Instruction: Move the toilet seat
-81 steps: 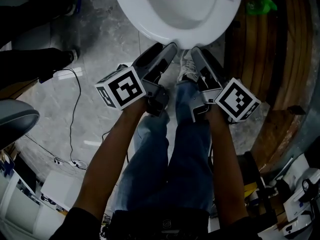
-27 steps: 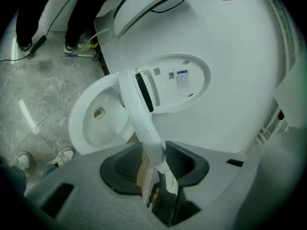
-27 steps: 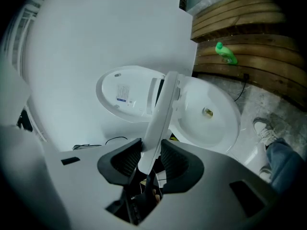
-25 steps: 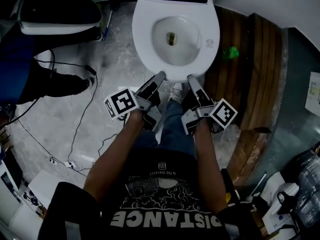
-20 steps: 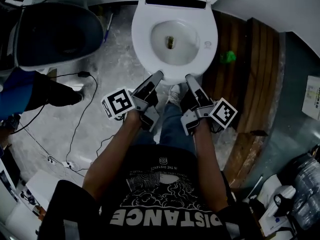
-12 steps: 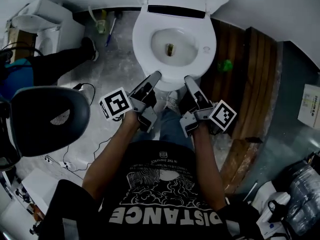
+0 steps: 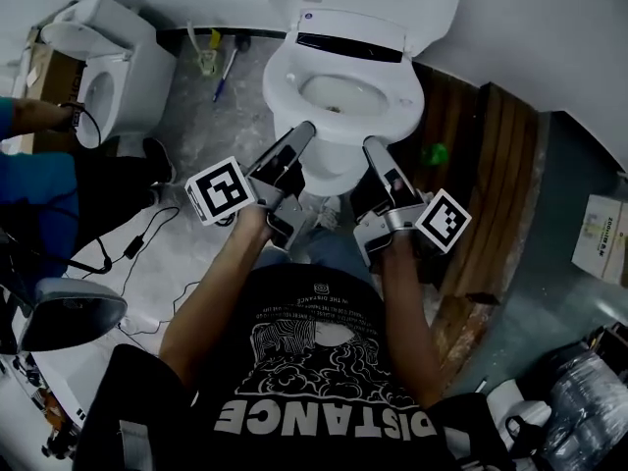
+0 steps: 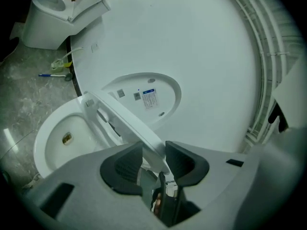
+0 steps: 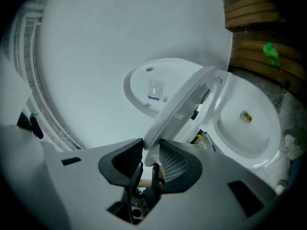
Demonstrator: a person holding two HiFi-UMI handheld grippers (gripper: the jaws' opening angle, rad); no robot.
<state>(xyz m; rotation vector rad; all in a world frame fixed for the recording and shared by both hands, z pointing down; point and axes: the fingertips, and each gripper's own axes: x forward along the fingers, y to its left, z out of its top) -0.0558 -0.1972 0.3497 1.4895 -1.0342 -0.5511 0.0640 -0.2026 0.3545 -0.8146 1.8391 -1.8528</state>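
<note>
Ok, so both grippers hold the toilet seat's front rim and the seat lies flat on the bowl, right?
Not flat: the left gripper view shows the toilet seat tilted up off the bowl. The left gripper and the right gripper, its jaws closing with the rim between them, do hold its front rim.

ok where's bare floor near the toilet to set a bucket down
Grey floor between the toilet and the second toilet, short of the pen. Also the wooden slats right of the green thing. Crowded: in front of the bowl by the person's legs, and lower left among cables.
</note>
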